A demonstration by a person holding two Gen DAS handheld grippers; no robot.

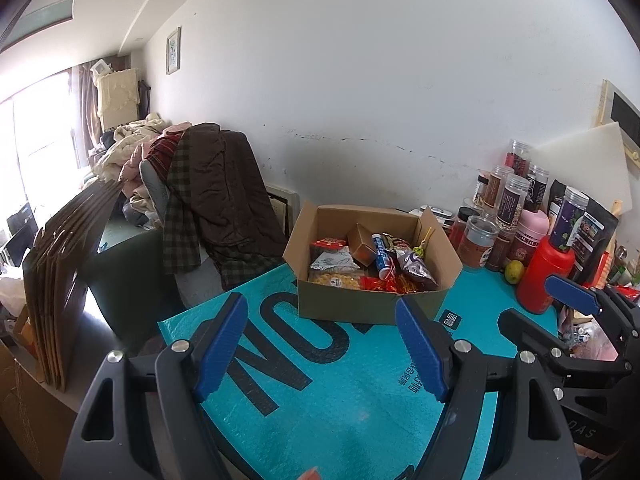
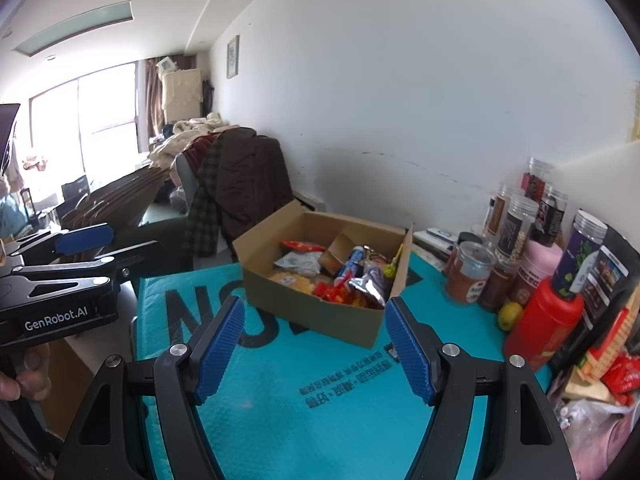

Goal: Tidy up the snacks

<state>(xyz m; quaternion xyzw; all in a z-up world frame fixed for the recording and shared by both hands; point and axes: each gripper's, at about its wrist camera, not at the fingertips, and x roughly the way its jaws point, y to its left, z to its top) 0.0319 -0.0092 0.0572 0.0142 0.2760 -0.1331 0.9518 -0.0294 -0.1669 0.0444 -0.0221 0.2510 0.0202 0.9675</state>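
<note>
Snacks (image 1: 372,264) lie inside the open cardboard box (image 1: 368,304) on the teal mat (image 1: 320,392) of the counter. Left gripper (image 1: 324,344) and right gripper (image 2: 316,344) both hover before the box, jaws wide apart and holding nothing. Jars (image 2: 516,232) stand right of the box.

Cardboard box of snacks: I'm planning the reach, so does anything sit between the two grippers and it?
Nothing visible does. Only bare teal bubble mailer lies between the open brown cardboard box and both the left gripper and right gripper, jaws open and empty.
</note>
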